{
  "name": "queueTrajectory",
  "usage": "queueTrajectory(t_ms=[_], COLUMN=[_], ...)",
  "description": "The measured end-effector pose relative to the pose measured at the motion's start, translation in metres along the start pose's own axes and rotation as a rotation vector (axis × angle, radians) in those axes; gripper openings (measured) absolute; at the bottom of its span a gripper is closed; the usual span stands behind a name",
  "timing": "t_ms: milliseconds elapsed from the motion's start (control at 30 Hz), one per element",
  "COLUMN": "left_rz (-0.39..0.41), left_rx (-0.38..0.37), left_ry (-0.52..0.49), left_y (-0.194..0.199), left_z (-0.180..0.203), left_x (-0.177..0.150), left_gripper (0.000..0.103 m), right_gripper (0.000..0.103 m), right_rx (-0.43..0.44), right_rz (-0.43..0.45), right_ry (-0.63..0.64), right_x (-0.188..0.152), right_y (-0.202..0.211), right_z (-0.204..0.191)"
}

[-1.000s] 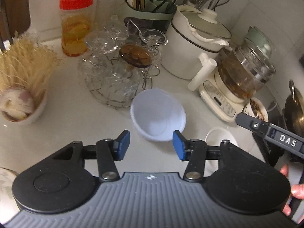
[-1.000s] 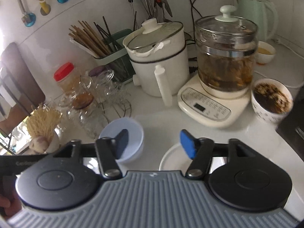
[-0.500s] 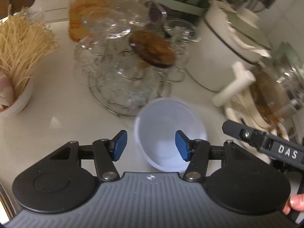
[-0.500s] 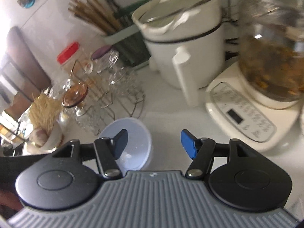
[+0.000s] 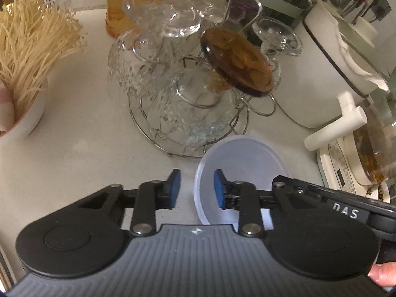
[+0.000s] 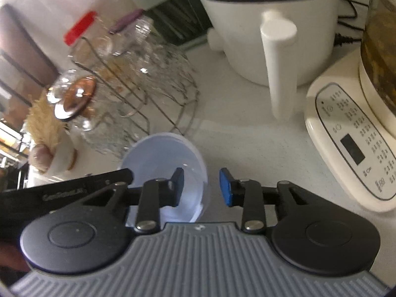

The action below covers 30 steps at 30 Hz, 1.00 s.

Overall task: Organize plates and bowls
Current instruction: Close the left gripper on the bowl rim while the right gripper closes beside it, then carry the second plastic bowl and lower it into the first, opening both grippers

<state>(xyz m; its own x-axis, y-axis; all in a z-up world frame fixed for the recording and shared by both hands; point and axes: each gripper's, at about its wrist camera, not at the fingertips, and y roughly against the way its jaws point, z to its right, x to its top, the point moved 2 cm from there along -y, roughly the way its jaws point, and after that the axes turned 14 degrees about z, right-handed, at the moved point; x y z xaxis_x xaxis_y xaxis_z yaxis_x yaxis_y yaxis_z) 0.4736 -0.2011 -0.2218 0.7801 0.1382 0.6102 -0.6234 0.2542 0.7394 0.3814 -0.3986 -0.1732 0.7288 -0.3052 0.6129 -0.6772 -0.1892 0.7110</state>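
Note:
A pale blue translucent bowl point(image 5: 243, 159) sits on the white counter, just in front of the glass rack. My left gripper point(image 5: 195, 189) is open and straddles the bowl's left rim, one pad outside and one inside. In the right wrist view the same bowl point(image 6: 158, 157) lies at lower left. My right gripper point(image 6: 201, 188) is open and straddles the bowl's right rim, its left finger point(image 6: 178, 185) inside the bowl. Each gripper's body shows in the other's view.
A wire rack of upturned glasses point(image 5: 178, 81) stands just behind the bowl. A white pot with a long handle point(image 6: 272, 37) and a cream kettle base point(image 6: 351, 143) stand to the right. A bowl of dry noodles point(image 5: 22, 57) is at the left.
Both grippers have moved forward and down onto the blue bowl, from opposite sides. The left gripper's jaws have narrowed a little. The white plate near the right gripper is out of view.

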Motion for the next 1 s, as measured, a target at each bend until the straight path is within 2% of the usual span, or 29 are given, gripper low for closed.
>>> queueTrajectory(t_ms=[67, 167, 367, 800, 1000], left_rz=[0.001, -0.006, 0.021, 0.034, 0.083], left_rx=[-0.005, -0.032, -0.04, -0.095, -0.108], left_ry=[0.009, 0.01, 0.001, 0.045, 0.026], left_y=[0.0, -0.002, 0.003, 0.053, 0.075], left_z=[0.001, 0.002, 0.007, -0.008, -0.014], left_x=[-0.004, -0.007, -0.01, -0.005, -0.011], left_gripper=[0.018, 0.012, 0.01, 0.01, 0.01], right_gripper=[0.025, 0.024, 0.018, 0.017, 0.017], right_rx=[0.001, 0.009, 0.005, 0.021, 0.051], right_rz=[-0.006, 0.0, 0.018, 0.044, 0.088], right_ry=[-0.014, 0.002, -0.006, -0.06, -0.052], right_x=[-0.002, -0.005, -0.006, -0.015, -0.021], right_y=[-0.002, -0.003, 0.002, 0.044, 0.061], right_z=[0.001, -0.001, -0.002, -0.018, -0.026])
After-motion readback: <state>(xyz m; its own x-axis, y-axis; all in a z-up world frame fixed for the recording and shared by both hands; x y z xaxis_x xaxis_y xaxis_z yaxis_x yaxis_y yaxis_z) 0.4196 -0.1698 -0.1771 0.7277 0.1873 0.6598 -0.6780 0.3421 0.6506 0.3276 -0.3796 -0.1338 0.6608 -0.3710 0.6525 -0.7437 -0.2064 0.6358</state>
